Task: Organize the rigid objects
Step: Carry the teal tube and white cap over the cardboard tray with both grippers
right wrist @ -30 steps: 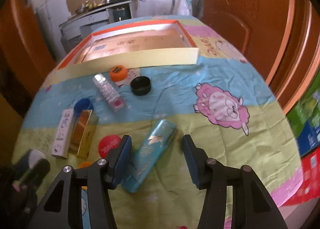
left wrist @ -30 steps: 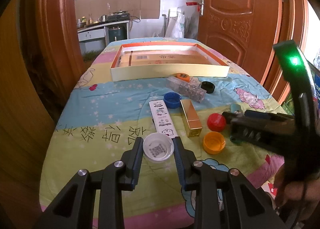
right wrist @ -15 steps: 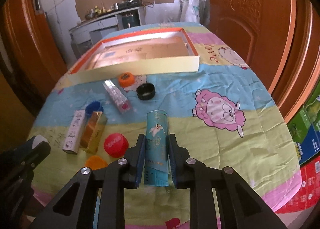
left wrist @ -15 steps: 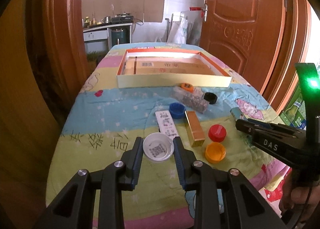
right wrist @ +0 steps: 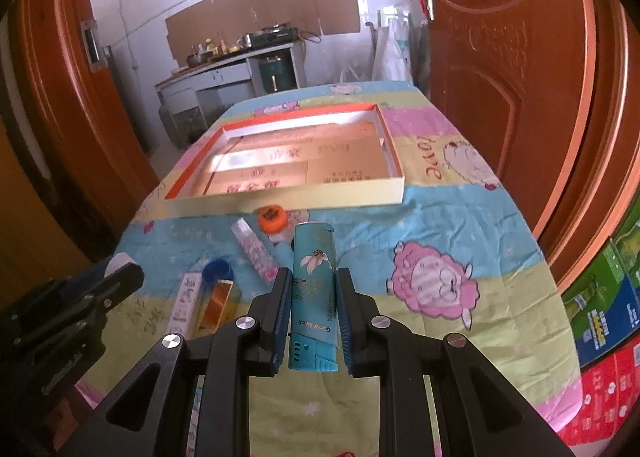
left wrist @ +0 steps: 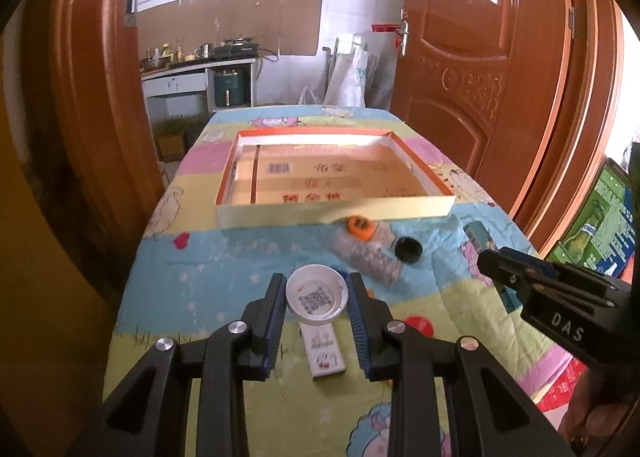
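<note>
My left gripper [left wrist: 317,297] is shut on a white round lid [left wrist: 316,299] with a QR code inside, held above the table. My right gripper [right wrist: 313,297] is shut on a teal box [right wrist: 313,285] printed "Good luck", lifted off the cloth; it also shows in the left wrist view [left wrist: 480,237]. A shallow cardboard tray [left wrist: 332,211] with orange rim lies at the far half of the table, also in the right wrist view [right wrist: 288,197].
On the patterned cloth lie an orange cap [right wrist: 272,218], a clear glitter box [right wrist: 256,249], a blue cap [right wrist: 217,271], a gold box [right wrist: 216,307], a white printed box [left wrist: 323,351], a black cap [left wrist: 408,249]. Wooden doors flank both sides.
Both grippers rose and moved forward toward the tray. The right gripper closed on the teal box and lifted it; the left carried the white lid up off the cloth.
</note>
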A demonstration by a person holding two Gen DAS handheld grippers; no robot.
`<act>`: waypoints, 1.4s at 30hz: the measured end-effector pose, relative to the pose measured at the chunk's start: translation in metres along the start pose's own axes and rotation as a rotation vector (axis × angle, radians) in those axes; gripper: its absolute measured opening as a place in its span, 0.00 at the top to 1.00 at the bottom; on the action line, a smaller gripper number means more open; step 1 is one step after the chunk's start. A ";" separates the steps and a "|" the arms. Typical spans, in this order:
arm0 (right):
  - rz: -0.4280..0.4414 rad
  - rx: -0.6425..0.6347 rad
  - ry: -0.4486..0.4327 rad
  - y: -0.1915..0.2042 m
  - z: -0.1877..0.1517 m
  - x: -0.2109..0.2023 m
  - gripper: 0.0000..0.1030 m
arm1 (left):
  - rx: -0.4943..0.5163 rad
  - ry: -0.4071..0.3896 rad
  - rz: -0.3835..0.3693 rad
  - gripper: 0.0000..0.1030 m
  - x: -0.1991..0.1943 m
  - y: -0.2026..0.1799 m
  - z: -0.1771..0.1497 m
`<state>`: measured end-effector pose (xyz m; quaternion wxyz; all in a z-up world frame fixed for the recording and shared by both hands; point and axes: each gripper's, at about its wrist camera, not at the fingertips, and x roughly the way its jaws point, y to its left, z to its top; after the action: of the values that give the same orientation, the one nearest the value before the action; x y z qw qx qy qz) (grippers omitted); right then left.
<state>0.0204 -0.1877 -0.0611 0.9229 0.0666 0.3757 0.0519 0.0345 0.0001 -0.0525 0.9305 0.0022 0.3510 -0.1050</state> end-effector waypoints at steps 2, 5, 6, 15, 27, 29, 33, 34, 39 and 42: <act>0.001 -0.001 0.001 -0.001 0.005 0.001 0.79 | 0.000 -0.003 -0.001 0.70 0.002 -0.001 0.007; 0.004 0.005 0.004 -0.004 0.011 0.004 0.79 | -0.004 -0.004 -0.001 0.70 0.008 -0.002 0.020; 0.004 0.006 0.005 -0.005 0.013 0.005 0.79 | -0.006 -0.003 -0.001 0.70 0.009 -0.002 0.024; 0.007 0.020 0.012 -0.015 0.036 0.017 0.79 | -0.016 0.014 0.000 0.70 0.030 -0.005 0.055; 0.021 -0.012 0.021 -0.014 0.067 0.043 0.79 | -0.037 0.039 0.054 0.70 0.063 0.002 0.088; 0.025 -0.022 0.023 -0.014 0.074 0.050 0.78 | -0.044 0.043 0.070 0.70 0.069 0.005 0.093; 0.024 -0.042 0.020 -0.013 0.089 0.064 0.78 | -0.074 0.066 0.096 0.70 0.086 0.013 0.106; 0.023 -0.046 0.021 -0.013 0.093 0.068 0.78 | -0.077 0.069 0.103 0.70 0.089 0.015 0.108; 0.026 -0.063 0.022 -0.013 0.110 0.084 0.78 | -0.091 0.089 0.129 0.70 0.109 0.022 0.121; 0.030 -0.075 0.026 -0.013 0.120 0.096 0.78 | -0.098 0.105 0.141 0.70 0.120 0.026 0.130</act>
<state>0.1733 -0.1965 -0.0440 0.9188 0.0368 0.3846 0.0807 0.2123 -0.0079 -0.0351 0.9148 -0.0130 0.4030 -0.0219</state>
